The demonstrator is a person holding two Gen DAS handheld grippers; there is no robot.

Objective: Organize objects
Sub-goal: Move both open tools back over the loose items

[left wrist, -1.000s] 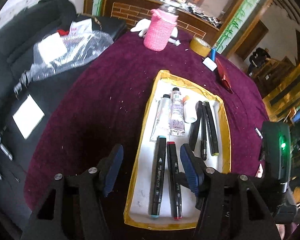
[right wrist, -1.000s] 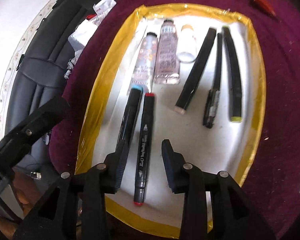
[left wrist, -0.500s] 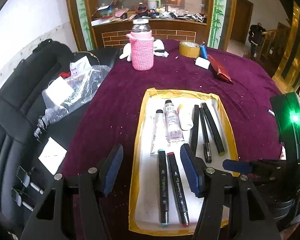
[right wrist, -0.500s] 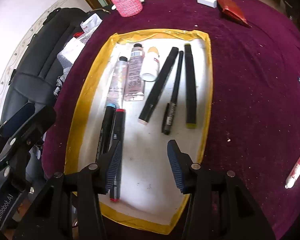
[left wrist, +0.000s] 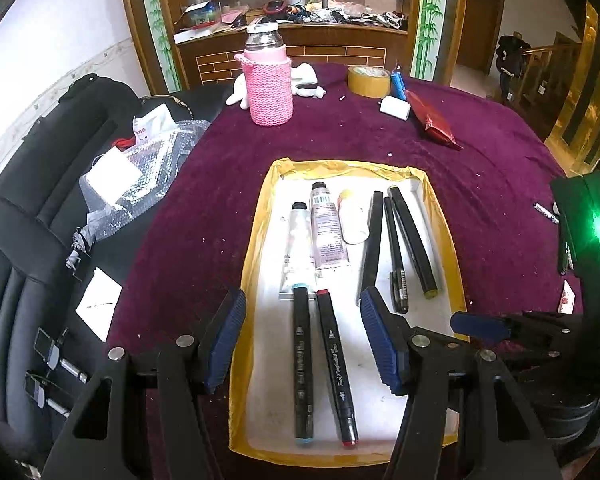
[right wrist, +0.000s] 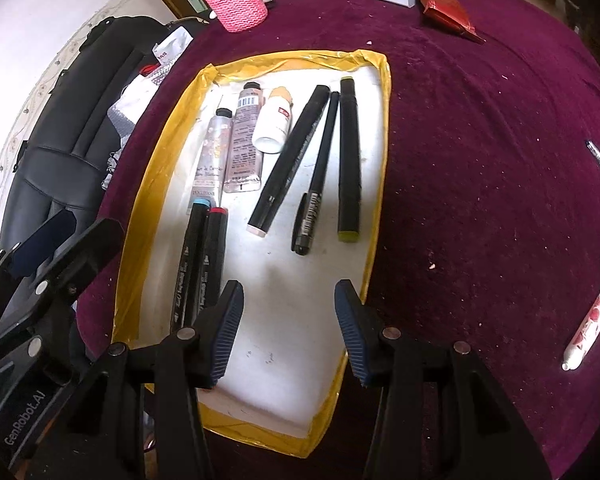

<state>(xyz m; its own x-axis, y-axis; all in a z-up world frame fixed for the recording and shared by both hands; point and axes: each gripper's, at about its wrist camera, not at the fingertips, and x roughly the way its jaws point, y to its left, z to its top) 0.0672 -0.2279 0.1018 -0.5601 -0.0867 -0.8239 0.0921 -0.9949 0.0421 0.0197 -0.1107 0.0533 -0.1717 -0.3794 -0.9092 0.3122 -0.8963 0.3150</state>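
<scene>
Maroon velvet tablecloth (left wrist: 380,144), yellow-rimmed tray (left wrist: 256,236); both grippers' fingers apart, empty; black sofa (left wrist: 32,216) alongside.

both wrist views look steeply down, close over the shared tray (left wrist: 440,216) (right wrist: 382,92); left sees farther

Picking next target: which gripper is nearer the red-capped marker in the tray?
Left. The left gripper straddles the red-capped marker; the right gripper hangs beside it over bare tray.

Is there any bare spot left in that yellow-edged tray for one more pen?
Yes: the white floor of the tray is bare near its close edge, right of the red-capped marker and below the green-tipped marker. The far half is crowded with tubes and pens.
</scene>
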